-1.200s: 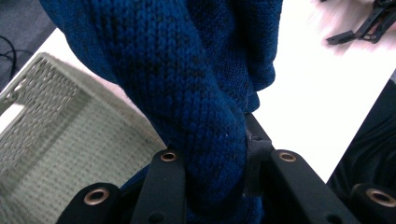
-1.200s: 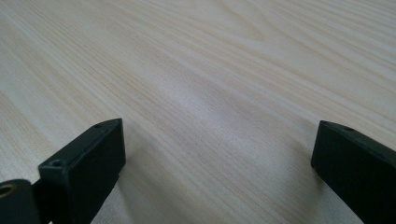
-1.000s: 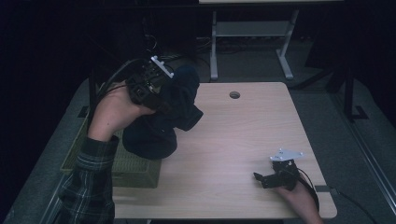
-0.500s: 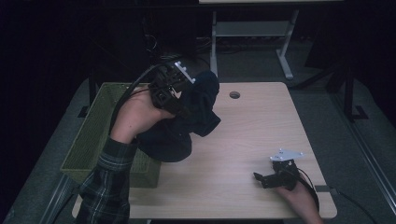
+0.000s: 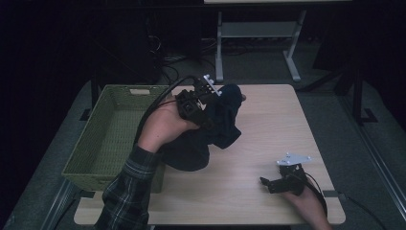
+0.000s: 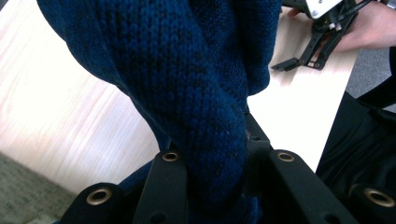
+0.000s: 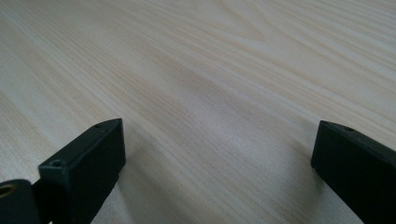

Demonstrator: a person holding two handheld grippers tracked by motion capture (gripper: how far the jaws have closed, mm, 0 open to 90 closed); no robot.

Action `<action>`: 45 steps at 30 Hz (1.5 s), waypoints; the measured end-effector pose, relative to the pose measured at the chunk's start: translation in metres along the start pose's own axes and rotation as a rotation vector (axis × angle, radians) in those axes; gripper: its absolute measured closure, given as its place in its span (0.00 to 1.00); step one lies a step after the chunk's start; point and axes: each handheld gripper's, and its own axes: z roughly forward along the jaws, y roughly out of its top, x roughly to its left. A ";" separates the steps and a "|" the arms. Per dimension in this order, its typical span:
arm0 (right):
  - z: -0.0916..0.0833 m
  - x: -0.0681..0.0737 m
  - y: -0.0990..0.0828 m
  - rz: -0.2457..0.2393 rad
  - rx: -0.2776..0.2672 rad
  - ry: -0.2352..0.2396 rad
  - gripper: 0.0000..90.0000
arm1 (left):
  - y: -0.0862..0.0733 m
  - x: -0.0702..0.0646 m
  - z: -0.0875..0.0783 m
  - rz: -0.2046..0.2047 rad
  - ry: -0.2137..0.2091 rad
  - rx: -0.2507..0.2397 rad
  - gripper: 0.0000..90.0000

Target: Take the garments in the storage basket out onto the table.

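In the high view I see my left tongs (image 5: 218, 98) at about 11 o'clock from the middle of the surface (image 5: 268, 129). They are clamped on a dark blue sweater (image 5: 225, 120). The upper part of the sweater hangs from the tongs, and the lower part lies bunched on the surface at 9 o'clock, just beside the green basket (image 5: 110, 139). The basket stands at the left edge of the surface, touching it or very near; I cannot tell which. My right tongs (image 5: 266, 184) rest low at 5 o'clock, well apart from the sweater, with the jaws apart and nothing between them.

In the left gripper view the knitted sweater (image 6: 187, 93) goes up from between the two black jaws, which press on a thick fold of it. Behind the cloth I see the pale wood of the surface (image 6: 60, 116). At 1 o'clock of this view the right tongs (image 6: 299, 63) lie on the surface in the other hand (image 6: 369, 28).

In the right gripper view the jaws stand wide apart over the bare wooden surface (image 7: 210, 93). Both jaw tips are close to the wood; whether they touch it I cannot tell.
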 end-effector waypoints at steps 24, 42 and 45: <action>0.000 0.000 0.000 0.001 0.001 0.001 0.03 | 0.009 -0.024 0.077 -0.009 -0.092 -0.001 0.85; 0.000 0.000 0.000 0.000 -0.001 0.001 0.03 | 0.007 -0.014 0.142 -0.010 -0.146 0.014 0.84; 0.000 0.000 0.000 0.000 -0.001 0.001 0.03 | 0.006 -0.012 0.148 -0.008 -0.143 0.012 0.84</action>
